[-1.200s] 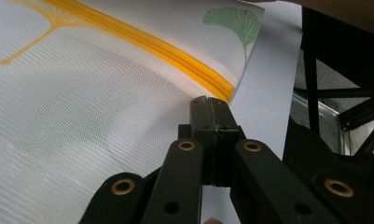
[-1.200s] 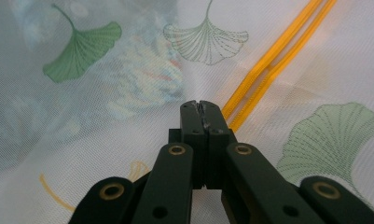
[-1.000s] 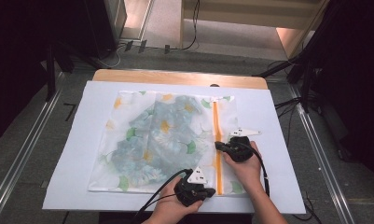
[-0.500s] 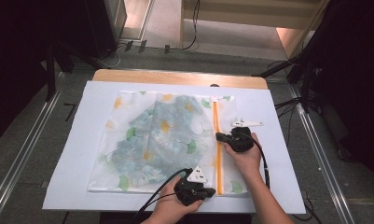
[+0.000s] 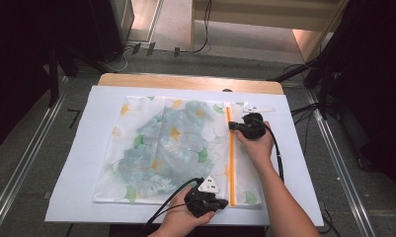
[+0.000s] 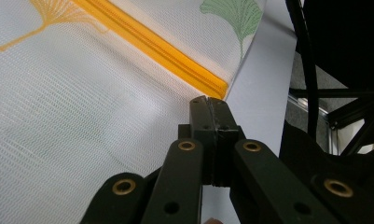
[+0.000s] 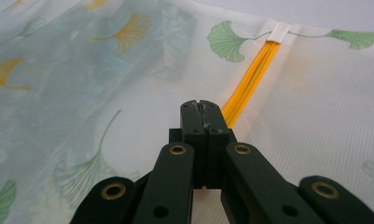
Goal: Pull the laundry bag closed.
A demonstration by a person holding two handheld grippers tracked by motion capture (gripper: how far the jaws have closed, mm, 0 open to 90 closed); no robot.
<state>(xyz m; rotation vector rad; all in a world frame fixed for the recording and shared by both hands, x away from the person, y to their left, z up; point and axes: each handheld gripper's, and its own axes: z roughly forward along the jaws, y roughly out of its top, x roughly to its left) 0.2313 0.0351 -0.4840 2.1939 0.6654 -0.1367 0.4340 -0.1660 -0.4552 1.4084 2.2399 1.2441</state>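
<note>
- Step: zipping the mesh bag [image 5: 171, 148]
- Right gripper [image 5: 233, 126] fingers clenched on zip [image 5: 230, 153]; left gripper [image 5: 224, 202] clenched on bag's 6 o'clock edge
- Next: draw toward 12 o'clock, bag held taut

Floral mesh bag [image 5: 176, 148] on white sheet [image 5: 77, 163], right tongs [image 5: 233, 126] on orange zipper [image 5: 230, 158]

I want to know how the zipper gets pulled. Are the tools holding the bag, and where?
The right tool is shut at the orange zipper, likely on its slider. The left tool is shut at the mesh bag's near zipper end.
</note>
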